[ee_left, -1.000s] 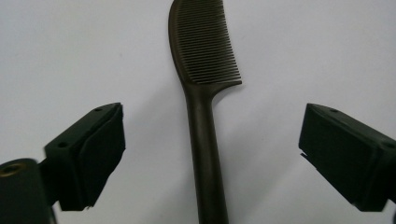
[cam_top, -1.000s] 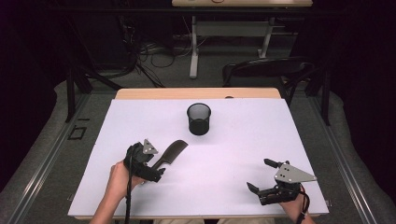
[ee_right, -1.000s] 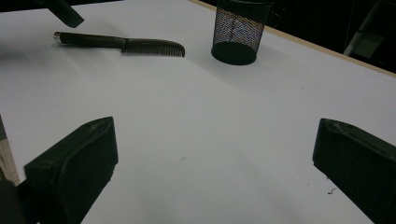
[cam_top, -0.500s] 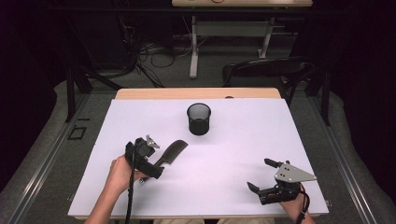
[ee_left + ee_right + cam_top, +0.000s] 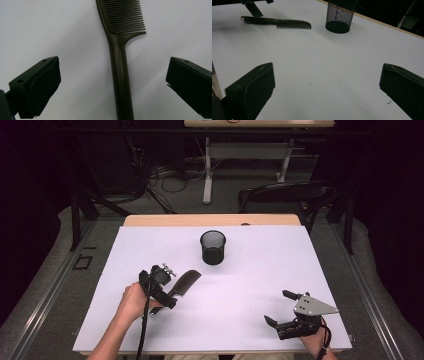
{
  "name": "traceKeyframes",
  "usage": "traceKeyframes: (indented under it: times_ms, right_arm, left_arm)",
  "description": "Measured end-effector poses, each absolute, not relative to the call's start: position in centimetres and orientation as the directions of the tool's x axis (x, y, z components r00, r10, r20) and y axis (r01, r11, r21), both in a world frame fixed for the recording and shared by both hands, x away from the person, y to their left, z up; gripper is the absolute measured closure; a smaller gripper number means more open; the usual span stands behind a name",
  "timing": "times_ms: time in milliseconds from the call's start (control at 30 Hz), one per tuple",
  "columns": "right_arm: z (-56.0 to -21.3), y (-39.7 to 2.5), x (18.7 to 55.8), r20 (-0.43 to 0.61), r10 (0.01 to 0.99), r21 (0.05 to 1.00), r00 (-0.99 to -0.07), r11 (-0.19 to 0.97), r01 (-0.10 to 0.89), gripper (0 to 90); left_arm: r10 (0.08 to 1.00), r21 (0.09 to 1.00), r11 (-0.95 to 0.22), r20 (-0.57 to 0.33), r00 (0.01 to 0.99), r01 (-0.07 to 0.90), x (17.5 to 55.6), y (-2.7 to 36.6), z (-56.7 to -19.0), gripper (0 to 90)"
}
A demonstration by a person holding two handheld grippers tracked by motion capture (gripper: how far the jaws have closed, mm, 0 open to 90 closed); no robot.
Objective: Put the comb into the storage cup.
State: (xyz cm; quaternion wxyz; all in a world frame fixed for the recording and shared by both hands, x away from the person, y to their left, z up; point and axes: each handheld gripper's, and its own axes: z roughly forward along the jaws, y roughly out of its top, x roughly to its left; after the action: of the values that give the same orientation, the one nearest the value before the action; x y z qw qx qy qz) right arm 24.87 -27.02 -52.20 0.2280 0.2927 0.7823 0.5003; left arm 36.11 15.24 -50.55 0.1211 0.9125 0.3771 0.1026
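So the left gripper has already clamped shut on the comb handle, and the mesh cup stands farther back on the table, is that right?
Not quite. The left gripper is open: in the left gripper view its jaws stand wide apart on either side of the comb handle, touching nothing. The comb lies flat on the table. The mesh cup does stand farther back, as the high view shows.

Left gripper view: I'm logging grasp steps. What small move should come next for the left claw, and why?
Probably lower and close the left claw on the comb: its handle lies flat on the table, centred between the open jaws, untouched.
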Motion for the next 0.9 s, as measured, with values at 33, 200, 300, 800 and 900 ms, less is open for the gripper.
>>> traceKeyframes:
  times_ms: [33, 200, 300, 800, 900]
  right_arm:
    - [-52.2, -27.0, 24.9, -0.065, 0.686, 0.915, -0.725, 0.330, 0.230, 0.0]
    - [-52.2, -27.0, 24.9, -0.062, 0.686, 0.915, -0.725, 0.329, 0.233, 0.0]
    - [-52.2, -27.0, 24.9, -0.067, 0.684, 0.915, -0.727, 0.332, 0.228, 0.0]
    - [-52.3, -27.0, 24.9, -0.060, 0.681, 0.915, -0.730, 0.330, 0.233, 0.0]
    - [-52.2, -26.9, 24.9, -0.059, 0.681, 0.914, -0.730, 0.331, 0.234, 0.0]
  left_arm:
    - [0.708, 0.292, -0.693, 0.103, 0.699, 0.659, 36.2, 15.2, -50.6, 0.2]
    - [0.700, 0.268, -0.701, 0.087, 0.709, 0.660, 36.6, 14.9, -50.9, 16.4]
    - [0.698, 0.261, -0.703, 0.078, 0.712, 0.661, 36.8, 14.8, -51.0, 24.2]
    - [0.705, 0.202, -0.702, 0.069, 0.705, 0.682, 37.6, 13.9, -51.7, 54.5]
    - [0.705, 0.196, -0.702, 0.060, 0.706, 0.685, 37.8, 13.8, -51.8, 57.3]
